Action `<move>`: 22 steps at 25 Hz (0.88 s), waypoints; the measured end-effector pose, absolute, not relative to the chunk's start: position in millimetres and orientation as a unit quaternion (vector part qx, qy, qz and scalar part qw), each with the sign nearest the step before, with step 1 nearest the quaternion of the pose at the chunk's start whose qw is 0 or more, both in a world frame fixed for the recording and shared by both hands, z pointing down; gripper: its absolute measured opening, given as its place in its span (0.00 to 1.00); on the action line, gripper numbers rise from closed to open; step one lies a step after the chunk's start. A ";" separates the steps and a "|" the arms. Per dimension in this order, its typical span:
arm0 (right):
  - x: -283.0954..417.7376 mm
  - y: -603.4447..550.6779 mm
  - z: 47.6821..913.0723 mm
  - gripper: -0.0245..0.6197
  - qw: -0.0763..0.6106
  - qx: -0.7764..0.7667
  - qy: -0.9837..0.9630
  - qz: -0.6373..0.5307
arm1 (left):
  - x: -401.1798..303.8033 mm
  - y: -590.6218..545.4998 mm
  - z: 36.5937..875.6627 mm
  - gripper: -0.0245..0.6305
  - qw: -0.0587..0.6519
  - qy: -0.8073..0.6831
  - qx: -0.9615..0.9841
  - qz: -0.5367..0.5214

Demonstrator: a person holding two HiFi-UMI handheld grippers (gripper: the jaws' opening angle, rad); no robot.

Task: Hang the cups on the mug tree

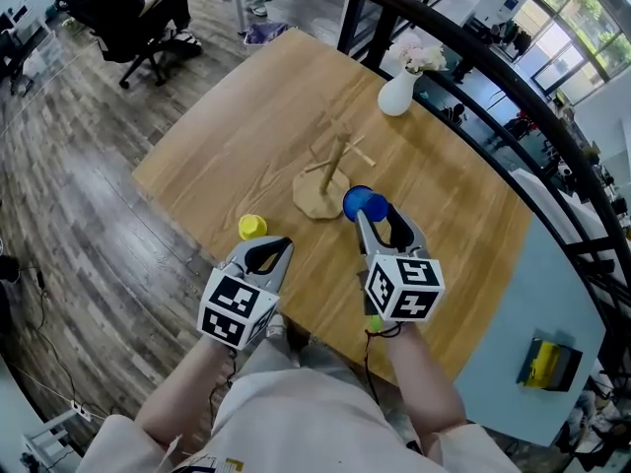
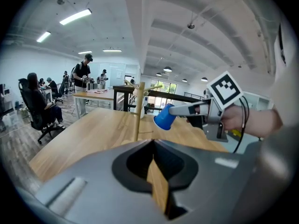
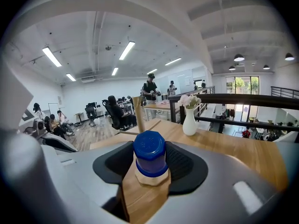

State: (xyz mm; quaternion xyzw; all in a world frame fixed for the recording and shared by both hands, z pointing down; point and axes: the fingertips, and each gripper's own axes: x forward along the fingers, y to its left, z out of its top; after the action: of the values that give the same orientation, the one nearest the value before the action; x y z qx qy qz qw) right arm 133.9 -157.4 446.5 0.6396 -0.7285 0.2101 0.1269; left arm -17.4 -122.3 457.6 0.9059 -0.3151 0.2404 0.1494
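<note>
A wooden mug tree (image 1: pixel 330 180) stands mid-table on its round base, with its pegs bare. Just right of it hangs a blue cup (image 1: pixel 363 203), lifted off the table with my right gripper (image 1: pixel 380 215) shut on it. The right gripper view shows the blue cup (image 3: pixel 149 158) between the jaws, with the tree's pole (image 3: pixel 138 113) behind it. A yellow cup (image 1: pixel 252 227) sits on the table just ahead of my left gripper (image 1: pixel 268 249), which is shut and empty. From the left gripper view, the blue cup (image 2: pixel 164 117) is level with the pole (image 2: pixel 138 111).
A white vase (image 1: pixel 397 94) with pale flowers stands at the far right of the wooden table (image 1: pixel 227 146). A black railing (image 1: pixel 493 77) runs along the table's right side. A person sits in an office chair (image 1: pixel 128 18) far left on the wooden floor.
</note>
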 end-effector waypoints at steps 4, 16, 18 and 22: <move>138.7 -169.6 460.4 0.38 0.132 0.645 -0.721 0.216 | -13.3 -128.8 462.7 0.04 0.150 -0.312 0.906 0.244; 139.2 -197.4 509.5 0.38 0.126 0.638 -0.714 0.258 | -6.0 -150.2 480.6 0.04 0.162 -0.312 0.902 0.250; 136.9 -198.4 516.3 0.38 0.132 0.636 -0.714 0.263 | -5.1 -154.7 482.1 0.04 0.162 -0.311 0.902 0.250; 134.1 -198.0 530.5 0.38 0.145 0.629 -0.713 0.273 | -2.0 -161.4 486.0 0.04 0.166 -0.310 0.902 0.250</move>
State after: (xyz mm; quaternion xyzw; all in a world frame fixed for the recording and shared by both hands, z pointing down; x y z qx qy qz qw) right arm 134.1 -198.0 530.5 0.6288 -0.7134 0.2731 0.1454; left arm -2.0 -161.4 486.0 0.9021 -0.3101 0.2500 0.1662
